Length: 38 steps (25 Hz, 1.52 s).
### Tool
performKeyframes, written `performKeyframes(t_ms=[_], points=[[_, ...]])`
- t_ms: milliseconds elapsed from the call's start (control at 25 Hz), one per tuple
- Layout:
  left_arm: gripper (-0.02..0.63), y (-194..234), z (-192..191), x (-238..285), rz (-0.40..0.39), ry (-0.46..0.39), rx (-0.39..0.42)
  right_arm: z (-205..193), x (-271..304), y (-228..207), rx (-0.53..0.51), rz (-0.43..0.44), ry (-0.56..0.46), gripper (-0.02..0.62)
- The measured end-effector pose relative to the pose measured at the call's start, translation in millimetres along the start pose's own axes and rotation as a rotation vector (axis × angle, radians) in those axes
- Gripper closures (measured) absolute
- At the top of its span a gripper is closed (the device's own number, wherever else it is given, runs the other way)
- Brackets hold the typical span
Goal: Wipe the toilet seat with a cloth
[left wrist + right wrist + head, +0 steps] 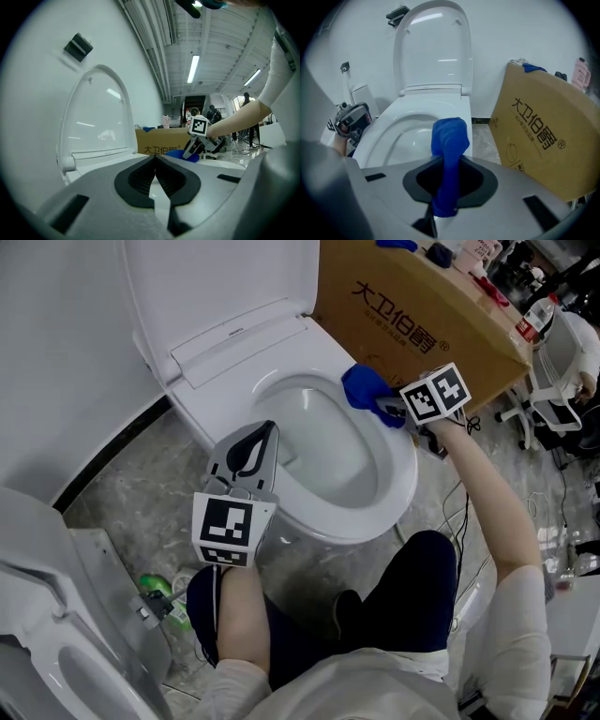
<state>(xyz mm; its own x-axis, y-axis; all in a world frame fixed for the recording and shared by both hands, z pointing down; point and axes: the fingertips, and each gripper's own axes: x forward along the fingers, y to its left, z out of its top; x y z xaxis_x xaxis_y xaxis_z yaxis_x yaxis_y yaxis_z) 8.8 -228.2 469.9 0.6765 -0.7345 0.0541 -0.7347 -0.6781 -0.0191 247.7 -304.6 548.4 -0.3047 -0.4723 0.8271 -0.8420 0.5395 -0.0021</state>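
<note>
While the left gripper (268, 433) sits at the near left side of the toilet seat (398, 479), its dark jaws are pressed together tip to tip with nothing between them, as the left gripper view shows; whether it touches the seat cannot be told. Behind it the white lid (211, 282) stands raised against the wall, and the bowl (323, 432) lies open inside the seat's ring. Further right, the right gripper (382, 409) has its jaws clamped on a blue cloth (364, 385), which runs up between the pads and bunches beyond their tips. The bunched end lies on the far right rim of the seat, just beside the cardboard box (412, 320). That box stands close against the toilet's right side and bears dark printed characters, 大卫伯爵, with a small ® mark after them. On top of the box rest a blue item (532, 68) and a pink bottle (580, 72).
</note>
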Motion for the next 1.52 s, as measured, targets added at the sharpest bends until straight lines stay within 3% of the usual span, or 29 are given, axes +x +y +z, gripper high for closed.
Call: performKeyframes(t_ms=[400,840,1520], points=[[0.598,4.9,3.6,-5.0,0.001,-0.012,-0.017,22.7,17.3,1.6,-0.011,-0.027,-0.003,0.541],[0.598,8.5,1.1,-12.5,0.001,-0.001,-0.012,48.0,38.5,7.4,0.034,0.015,-0.029,0.541],[0.598,18.1,1.6,-25.7,0.017,-0.011,-0.015,72.6,59.8,20.4,0.029,0.004,-0.059,0.541]])
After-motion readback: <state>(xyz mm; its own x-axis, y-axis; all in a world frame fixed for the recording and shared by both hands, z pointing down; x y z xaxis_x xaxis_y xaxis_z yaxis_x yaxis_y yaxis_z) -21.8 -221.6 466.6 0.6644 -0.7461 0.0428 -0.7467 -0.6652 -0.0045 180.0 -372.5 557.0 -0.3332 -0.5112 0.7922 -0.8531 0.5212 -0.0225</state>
